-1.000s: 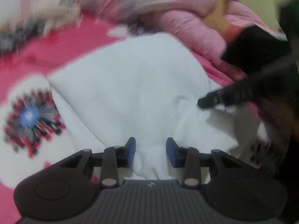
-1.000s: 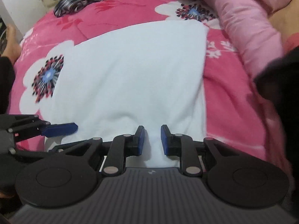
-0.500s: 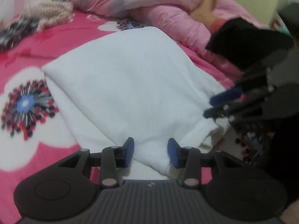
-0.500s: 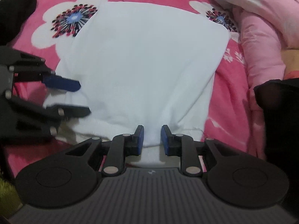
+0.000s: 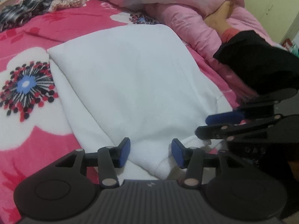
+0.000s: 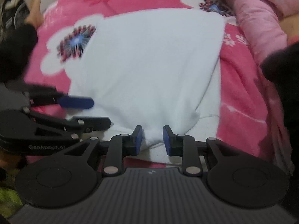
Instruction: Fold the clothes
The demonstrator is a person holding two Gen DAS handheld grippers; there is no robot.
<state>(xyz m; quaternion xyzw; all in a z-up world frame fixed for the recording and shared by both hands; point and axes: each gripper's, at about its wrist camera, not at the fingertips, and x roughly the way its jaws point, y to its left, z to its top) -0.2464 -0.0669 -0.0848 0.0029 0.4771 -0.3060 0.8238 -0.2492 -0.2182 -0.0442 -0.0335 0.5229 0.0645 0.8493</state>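
Note:
A white garment [image 5: 134, 82] lies folded flat on the pink flowered bedspread [image 5: 56, 26]; it also fills the middle of the right wrist view [image 6: 149, 65]. My left gripper [image 5: 151, 154] is open, its blue pads wide apart on either side of the garment's near hem. My right gripper [image 6: 152, 140] is shut on a bunched bit of the same near edge, and the cloth draws in toward it. The two grippers sit close together: the right gripper [image 5: 201, 125] shows at the left view's right side, the left gripper [image 6: 101, 113] at the right view's left side.
A rumpled pink quilt [image 5: 186, 9] lies along the far right of the bed. A dark and a knitted garment [image 5: 46, 5] are heaped at the far left. A person's black sleeve [image 5: 261, 65] and a hand [image 6: 33, 13] are in view.
My left gripper's pads have spread wider around the hem. Both grippers have drawn back toward the garment's near edge, and the right one still pinches the cloth.

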